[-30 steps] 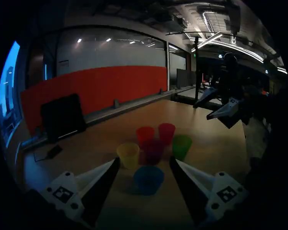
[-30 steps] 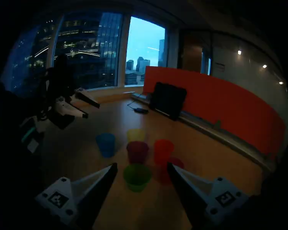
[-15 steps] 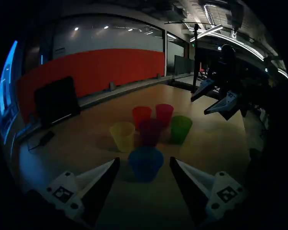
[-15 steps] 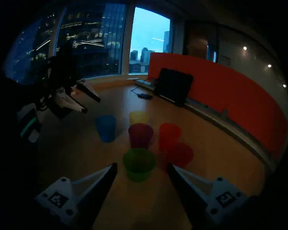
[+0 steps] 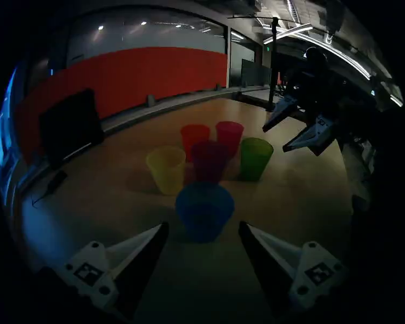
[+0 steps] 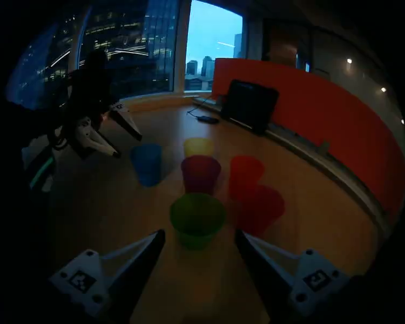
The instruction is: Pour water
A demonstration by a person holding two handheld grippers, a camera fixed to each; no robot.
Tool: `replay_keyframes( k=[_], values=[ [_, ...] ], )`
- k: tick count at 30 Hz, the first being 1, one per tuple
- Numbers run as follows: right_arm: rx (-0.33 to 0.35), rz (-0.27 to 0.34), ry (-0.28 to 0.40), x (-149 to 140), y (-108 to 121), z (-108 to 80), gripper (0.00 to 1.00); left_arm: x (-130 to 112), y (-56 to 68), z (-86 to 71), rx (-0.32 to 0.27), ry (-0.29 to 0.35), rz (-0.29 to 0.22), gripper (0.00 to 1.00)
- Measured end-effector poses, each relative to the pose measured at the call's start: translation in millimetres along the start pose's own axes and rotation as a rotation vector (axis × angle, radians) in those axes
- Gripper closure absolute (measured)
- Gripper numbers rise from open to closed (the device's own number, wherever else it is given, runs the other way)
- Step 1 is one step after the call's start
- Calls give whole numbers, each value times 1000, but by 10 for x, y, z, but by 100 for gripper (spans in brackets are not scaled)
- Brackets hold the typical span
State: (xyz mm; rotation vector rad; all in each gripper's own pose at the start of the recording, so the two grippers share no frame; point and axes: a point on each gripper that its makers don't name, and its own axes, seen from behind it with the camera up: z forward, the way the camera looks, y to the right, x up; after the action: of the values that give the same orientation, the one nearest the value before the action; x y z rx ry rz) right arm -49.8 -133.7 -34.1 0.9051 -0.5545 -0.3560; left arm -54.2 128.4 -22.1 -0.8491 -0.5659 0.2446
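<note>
Cup cluster [image 5: 209, 159] upright on table [image 5: 121, 194]; contents indiscernible.

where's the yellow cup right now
In the left gripper view the yellow cup stands at the left of the cluster, beside the dark red cup and just beyond the blue cup.

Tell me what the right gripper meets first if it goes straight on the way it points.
Most likely the green cup, standing centred just ahead of the open fingers of the right gripper.

Left gripper [image 5: 202, 224] spread wide, blue cup [image 5: 204, 209] standing just ahead of it
</note>
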Motion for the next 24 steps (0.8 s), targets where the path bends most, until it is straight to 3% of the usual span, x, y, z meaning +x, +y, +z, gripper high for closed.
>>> replay_keyframes(
  k=[24],
  values=[
    [62,14,-44,-61,-64,539,0,-19,-7,466,-78,-54,-4,4]
  ],
)
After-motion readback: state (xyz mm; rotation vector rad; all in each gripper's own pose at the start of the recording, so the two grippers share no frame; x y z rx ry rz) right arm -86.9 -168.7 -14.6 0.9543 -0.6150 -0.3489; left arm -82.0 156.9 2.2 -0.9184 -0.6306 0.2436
